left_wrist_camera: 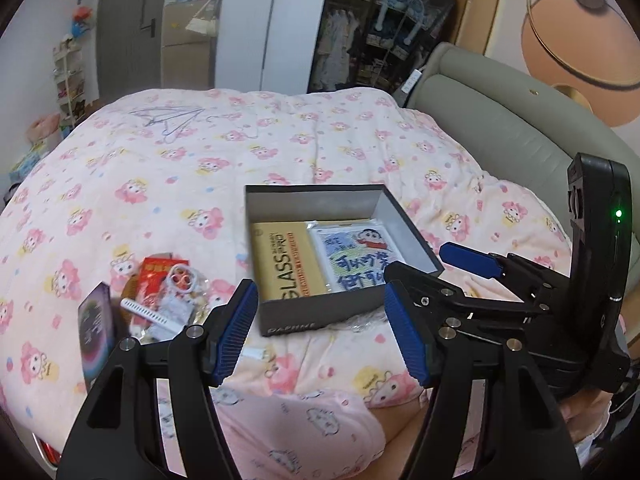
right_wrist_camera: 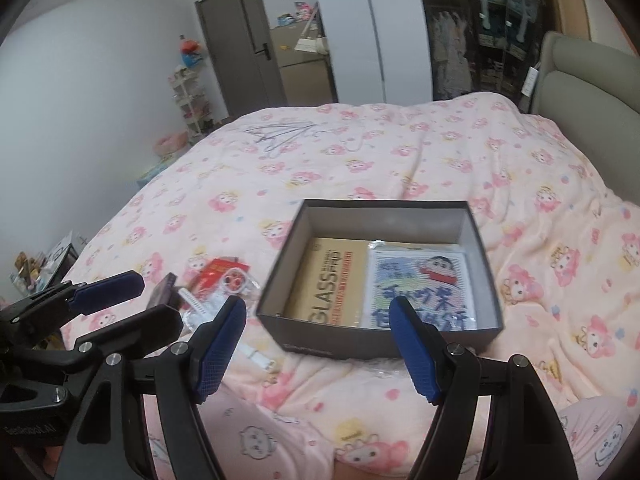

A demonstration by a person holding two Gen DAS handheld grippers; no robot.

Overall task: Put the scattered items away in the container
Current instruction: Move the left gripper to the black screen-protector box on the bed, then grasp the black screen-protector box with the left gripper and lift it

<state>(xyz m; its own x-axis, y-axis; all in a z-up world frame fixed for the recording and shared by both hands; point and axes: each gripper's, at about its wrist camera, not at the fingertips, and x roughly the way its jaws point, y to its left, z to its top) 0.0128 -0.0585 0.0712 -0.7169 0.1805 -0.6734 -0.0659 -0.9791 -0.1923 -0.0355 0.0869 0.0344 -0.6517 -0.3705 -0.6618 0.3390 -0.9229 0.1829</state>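
- Left wrist view: my left gripper (left_wrist_camera: 326,330) stands wide, nothing between the pads. Grey box (left_wrist_camera: 320,312) lies just ahead, between the fingertips, gold packet (left_wrist_camera: 286,262) and cartoon packet (left_wrist_camera: 354,258) flat inside. Loose pile (left_wrist_camera: 160,296) beyond my left finger, presumably next.
- Right wrist view: my right gripper (right_wrist_camera: 320,344) also wide and empty, the box dead ahead; white strap (right_wrist_camera: 260,358) just beside my left finger, outside the box.

Open grey box (right_wrist_camera: 380,336) holds two flat packets; small items (left_wrist_camera: 160,300) lie scattered left of it.
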